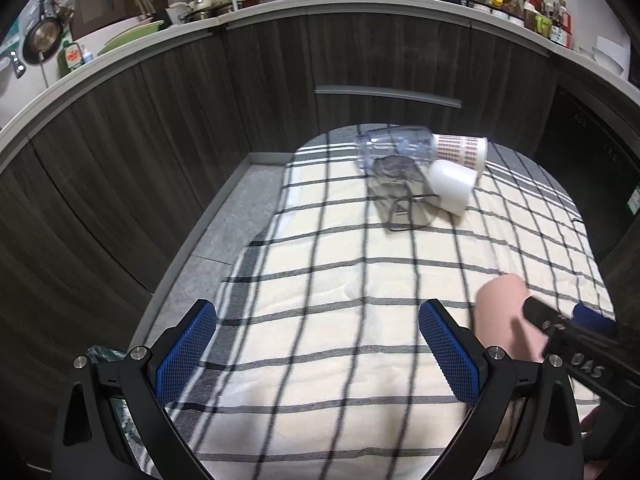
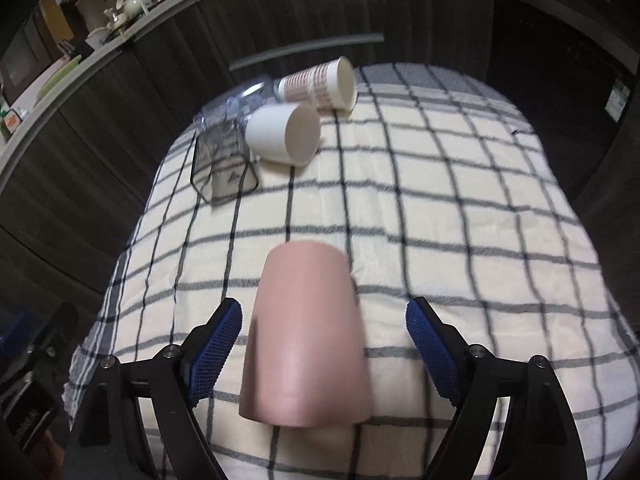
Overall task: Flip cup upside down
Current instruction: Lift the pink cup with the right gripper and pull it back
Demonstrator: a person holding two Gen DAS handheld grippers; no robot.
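A pink cup (image 2: 306,336) stands upside down on the checked cloth (image 2: 460,200), wide rim on the cloth, between the fingers of my right gripper (image 2: 324,344). The right gripper is open and its blue pads (image 2: 218,350) stand clear of the cup's sides. The same pink cup (image 1: 502,316) shows at the right of the left wrist view, partly hidden by the right gripper's finger (image 1: 560,326). My left gripper (image 1: 316,344) is open and empty above the near cloth.
At the far end of the cloth lie a white cup (image 2: 282,132), a patterned paper cup (image 2: 320,84), a clear cup (image 2: 232,104) and a dark-rimmed clear glass (image 2: 222,172), all on their sides. Dark cabinet fronts (image 1: 160,100) surround the table.
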